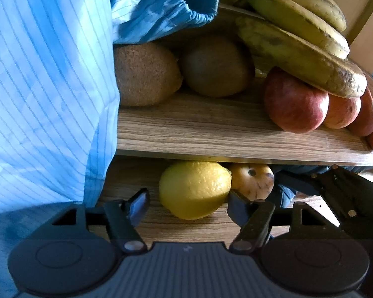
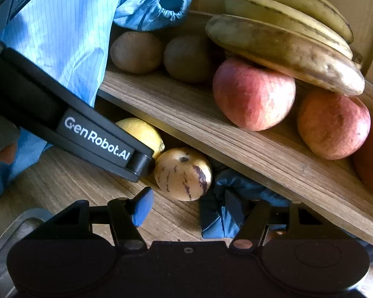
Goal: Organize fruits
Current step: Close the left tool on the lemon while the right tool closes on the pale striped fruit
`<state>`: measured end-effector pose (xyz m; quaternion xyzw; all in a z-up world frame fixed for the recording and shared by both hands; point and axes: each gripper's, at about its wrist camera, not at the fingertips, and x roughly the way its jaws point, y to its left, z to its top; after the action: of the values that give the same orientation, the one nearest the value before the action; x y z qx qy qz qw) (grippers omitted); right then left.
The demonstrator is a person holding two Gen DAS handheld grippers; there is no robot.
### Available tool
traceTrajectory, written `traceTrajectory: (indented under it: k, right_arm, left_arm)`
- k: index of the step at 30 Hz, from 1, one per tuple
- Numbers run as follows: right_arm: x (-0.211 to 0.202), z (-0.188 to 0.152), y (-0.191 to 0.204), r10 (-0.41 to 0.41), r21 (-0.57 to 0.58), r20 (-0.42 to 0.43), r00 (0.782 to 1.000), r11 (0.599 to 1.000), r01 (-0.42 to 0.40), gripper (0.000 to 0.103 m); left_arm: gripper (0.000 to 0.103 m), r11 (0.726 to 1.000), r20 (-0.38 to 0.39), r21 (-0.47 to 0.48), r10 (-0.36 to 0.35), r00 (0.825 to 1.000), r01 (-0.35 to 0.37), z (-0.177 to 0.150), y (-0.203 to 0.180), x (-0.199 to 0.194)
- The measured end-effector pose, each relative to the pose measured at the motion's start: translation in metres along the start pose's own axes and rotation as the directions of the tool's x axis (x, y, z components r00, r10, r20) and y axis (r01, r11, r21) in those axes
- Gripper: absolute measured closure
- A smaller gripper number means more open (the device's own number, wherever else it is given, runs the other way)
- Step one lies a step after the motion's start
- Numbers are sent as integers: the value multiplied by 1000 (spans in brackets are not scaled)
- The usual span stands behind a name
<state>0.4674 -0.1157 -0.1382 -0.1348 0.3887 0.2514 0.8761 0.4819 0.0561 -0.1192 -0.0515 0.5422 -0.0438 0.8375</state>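
Under shelf (image 1: pixel 236 134), lemon (image 1: pixel 195 190) between claw (image 1: pixel 186 204)

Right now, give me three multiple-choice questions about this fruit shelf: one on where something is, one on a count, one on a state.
1. Where is the lemon? A on the shelf B under the shelf C in a bowl
2. How many kiwis sit on the shelf? A one B two C four
3. The left gripper is: A shut on an apple B open around the lemon C out of view
Answers: 1 B, it lies below the shelf. 2 B, two brown kiwis sit side by side. 3 B, a gap shows beside one finger.
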Motion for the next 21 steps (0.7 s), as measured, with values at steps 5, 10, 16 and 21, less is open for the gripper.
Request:
traceTrajectory:
  k: [5, 10, 16, 21]
  right_arm:
    - [6, 0, 4, -19, -16, 14, 1000, 1000, 19, 37]
    - [8, 3, -1, -26, -16, 20, 999, 1000, 26, 44]
    - [7, -1, -1, -22, -25, 41, 999, 999, 23, 52]
    - [1, -8, -2, -13, -16, 52, 999, 1000, 14, 54]
  left_arm:
    - [26, 1000, -2, 0, 3, 1000, -3, 0, 0, 6]
    - [28, 1000, -4, 4, 0, 1000, 0, -1, -4, 9]
    - [37, 1000, 6, 22, -13, 1000, 13, -5, -10, 12]
    - [38, 999, 4, 30, -17, 1000, 17, -9, -11, 12]
